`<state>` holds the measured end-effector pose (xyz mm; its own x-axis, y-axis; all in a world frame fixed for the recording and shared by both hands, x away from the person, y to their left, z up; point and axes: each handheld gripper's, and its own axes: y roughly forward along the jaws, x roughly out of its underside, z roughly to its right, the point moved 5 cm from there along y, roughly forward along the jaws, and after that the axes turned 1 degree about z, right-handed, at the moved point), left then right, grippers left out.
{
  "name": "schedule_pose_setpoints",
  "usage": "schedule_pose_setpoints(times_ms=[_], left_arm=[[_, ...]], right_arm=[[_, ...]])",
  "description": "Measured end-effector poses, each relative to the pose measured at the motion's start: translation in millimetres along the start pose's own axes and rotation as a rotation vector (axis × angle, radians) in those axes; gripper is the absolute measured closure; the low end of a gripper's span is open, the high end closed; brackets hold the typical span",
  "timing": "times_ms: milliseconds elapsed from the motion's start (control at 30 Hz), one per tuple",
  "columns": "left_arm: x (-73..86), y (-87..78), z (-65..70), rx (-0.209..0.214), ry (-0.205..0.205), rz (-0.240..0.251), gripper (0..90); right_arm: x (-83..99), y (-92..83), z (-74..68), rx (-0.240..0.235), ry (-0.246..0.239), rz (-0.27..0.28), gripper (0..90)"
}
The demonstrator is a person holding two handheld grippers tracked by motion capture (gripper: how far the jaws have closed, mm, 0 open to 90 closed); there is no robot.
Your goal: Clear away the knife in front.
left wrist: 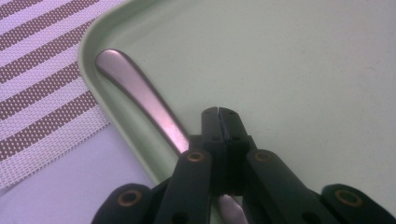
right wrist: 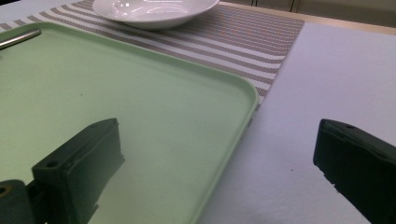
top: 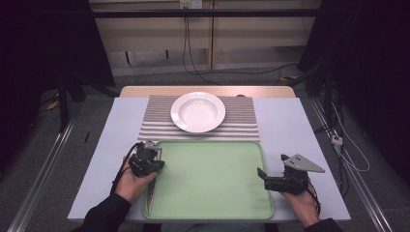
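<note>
Green tray holds metal utensil at left edge; left gripper closed, empty; right gripper wide apart, empty.

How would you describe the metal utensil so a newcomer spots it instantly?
Start at the green tray on the near half of the table, in front of the white plate. Along the tray's left edge lies a slim metal utensil, under the left gripper. It is the tray's one shiny steel item.
</note>
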<state>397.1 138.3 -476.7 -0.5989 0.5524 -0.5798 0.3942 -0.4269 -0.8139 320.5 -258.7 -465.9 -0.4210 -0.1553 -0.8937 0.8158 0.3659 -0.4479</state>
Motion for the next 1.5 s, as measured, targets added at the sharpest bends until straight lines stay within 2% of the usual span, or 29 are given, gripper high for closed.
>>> schedule_pose_setpoints(times_ms=[67,233,400,533,667,800,900,1000,1167,1200,1267,1400,1500], left_arm=[[0.5,0.0,0.1,0.011,-0.015,0.003,90.0],[0.5,0.1,0.3,0.014,-0.023,0.009,89.5],[-0.5,-1.4,-0.2,0.021,-0.005,0.025,83.0],[-3.4,-3.7,1.0,0.020,0.005,0.063,75.3],[-6.1,-5.8,2.8,0.022,0.017,0.097,62.2],[-9.2,-7.8,2.1,0.009,0.006,0.138,37.9],[-12.4,-10.4,1.1,0.000,-0.019,0.181,18.8],[-16.7,-15.4,-1.5,-0.005,-0.029,0.217,7.8],[-20.4,-28.5,-3.7,0.003,-0.062,0.282,6.6],[-20.8,-31.6,-3.7,-0.008,-0.060,0.297,6.6],[-19.8,-36.4,-3.6,-0.040,-0.029,0.306,6.6],[-14.5,-44.2,-2.8,-0.063,-0.005,0.326,6.5],[-9.2,-49.9,-4.9,-0.081,-0.017,0.345,6.5]], right_arm=[[0.0,-0.2,-0.1,0.000,-0.001,0.001,0.8],[0.1,-0.4,0.0,-0.001,0.001,0.000,0.8],[-0.1,-0.1,-0.3,-0.001,0.000,0.001,0.8],[-0.1,-0.1,-0.3,-0.001,0.000,0.000,0.8],[-0.1,-0.1,-0.2,-0.001,0.000,0.001,0.8],[-0.1,-0.1,-0.2,-0.001,0.000,0.001,0.8],[-0.2,0.0,-0.2,-0.002,0.000,0.001,0.8],[-0.3,0.3,-0.1,-0.003,0.002,0.002,0.8],[-0.4,0.3,0.0,-0.005,0.004,0.004,0.8],[-0.3,0.3,0.1,-0.005,0.006,0.002,0.8],[-0.3,0.1,0.3,-0.004,0.007,0.003,0.8],[0.0,-0.4,0.8,0.000,0.008,0.002,0.8],[0.2,-0.7,1.1,0.003,0.007,0.004,0.8]])
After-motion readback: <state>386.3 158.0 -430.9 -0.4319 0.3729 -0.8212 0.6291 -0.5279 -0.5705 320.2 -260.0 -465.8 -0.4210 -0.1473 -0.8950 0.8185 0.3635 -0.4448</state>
